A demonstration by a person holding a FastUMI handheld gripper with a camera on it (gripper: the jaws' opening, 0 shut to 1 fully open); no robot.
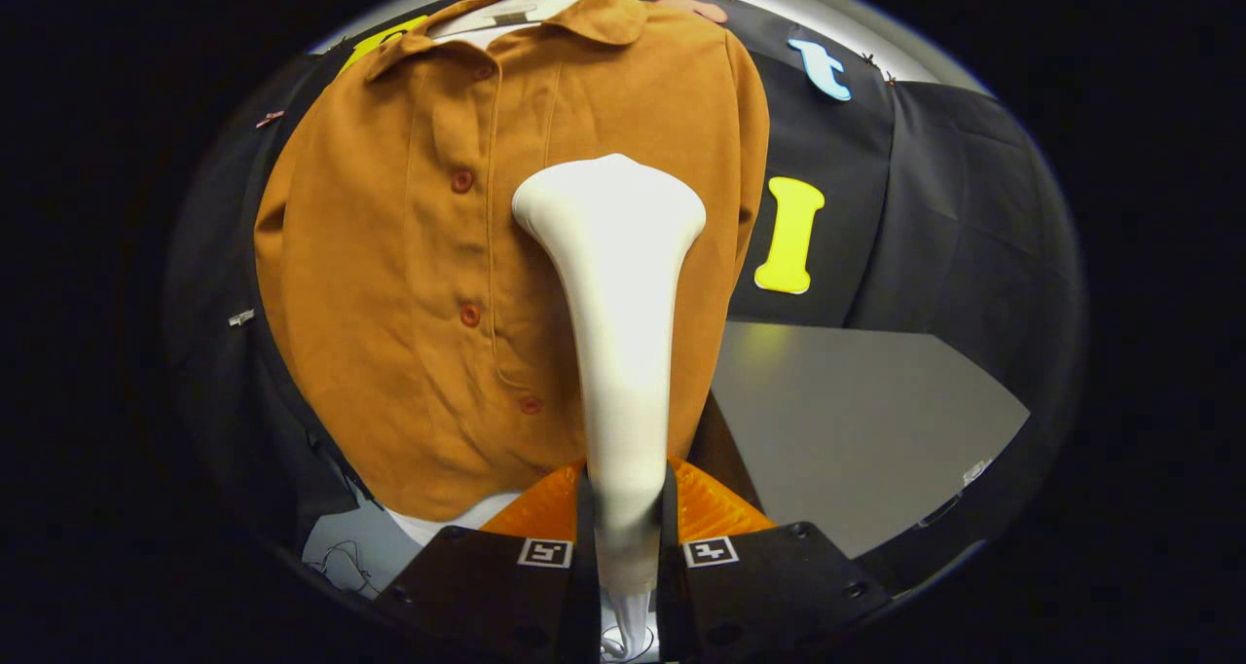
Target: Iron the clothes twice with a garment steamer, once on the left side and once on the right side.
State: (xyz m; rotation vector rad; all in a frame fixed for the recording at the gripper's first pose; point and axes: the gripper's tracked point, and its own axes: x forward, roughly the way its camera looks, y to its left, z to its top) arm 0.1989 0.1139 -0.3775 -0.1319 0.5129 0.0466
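Steamer sits clamped in your tongs: both fingers press its white handle, and its long axis runs straight ahead from them, up to the wide head. That head lies against the orange shirt, just beside the button placket, on the side nearer the grey table (whether it truly touches the cloth I cannot tell). The shirt hangs from a white hanger, upright. Your coming stroke likely runs along the shirt's length, so keep the head flat to the cloth.

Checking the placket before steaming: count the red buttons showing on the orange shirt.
4 on the orange shirt: collar, chest, midway, near hem. The white steamer, clamped in the gripper, may hide others.
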